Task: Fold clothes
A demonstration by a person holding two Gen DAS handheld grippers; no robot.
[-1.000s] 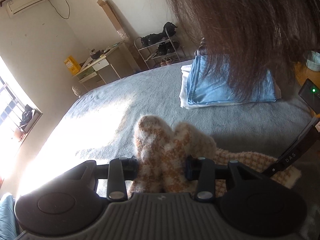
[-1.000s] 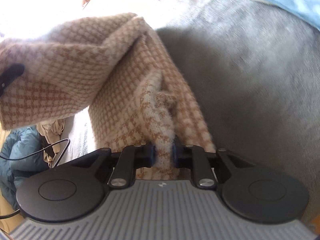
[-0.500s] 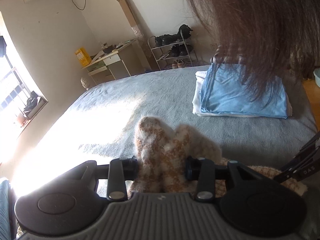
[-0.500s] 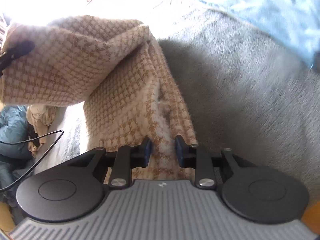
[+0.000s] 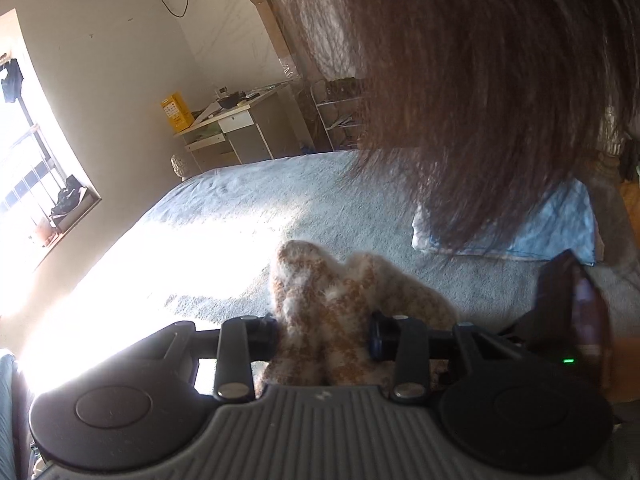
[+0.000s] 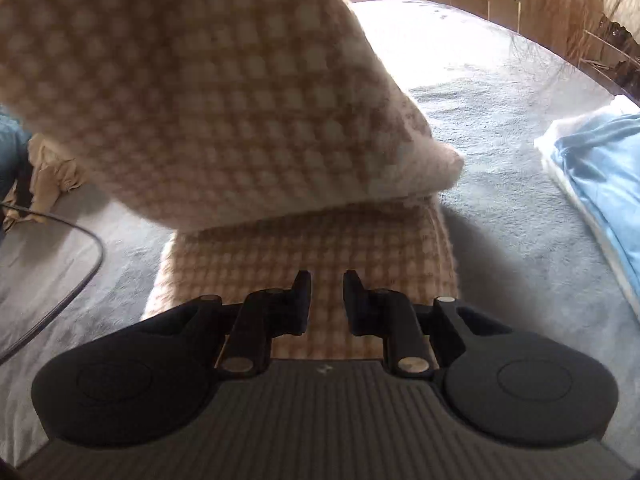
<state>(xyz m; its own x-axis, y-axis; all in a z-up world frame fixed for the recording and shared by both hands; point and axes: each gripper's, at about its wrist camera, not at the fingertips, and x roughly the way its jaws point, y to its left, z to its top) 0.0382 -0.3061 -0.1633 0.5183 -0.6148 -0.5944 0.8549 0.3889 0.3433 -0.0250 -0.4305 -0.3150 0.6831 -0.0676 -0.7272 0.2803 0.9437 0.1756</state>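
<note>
A fuzzy tan-and-cream houndstooth garment (image 5: pixel 332 308) bulges up between my left gripper's (image 5: pixel 324 338) fingers, which are shut on a thick bunch of it above the grey bed. In the right wrist view the same garment (image 6: pixel 208 92) hangs lifted in a blurred fold across the upper left, while its lower part (image 6: pixel 320 240) lies flat on the bedspread. My right gripper (image 6: pixel 326 304) stands open just above that flat part, with nothing between its fingers. The right gripper's dark body (image 5: pixel 568 312) shows at the right edge of the left wrist view.
A grey bedspread (image 6: pixel 500 128) covers the bed. Folded light-blue clothes (image 6: pixel 600 184) lie at its right, also seen as a blue stack (image 5: pixel 560 228). The person's hair (image 5: pixel 480 80) hangs over the upper right. A black cable (image 6: pixel 80 272) and beige cloth (image 6: pixel 52 176) lie left. A desk (image 5: pixel 236 128) stands by the far wall.
My right gripper opened and let go of the houndstooth garment, then swung to look along the bed. The left gripper kept its hold and rose, lifting the fold.
</note>
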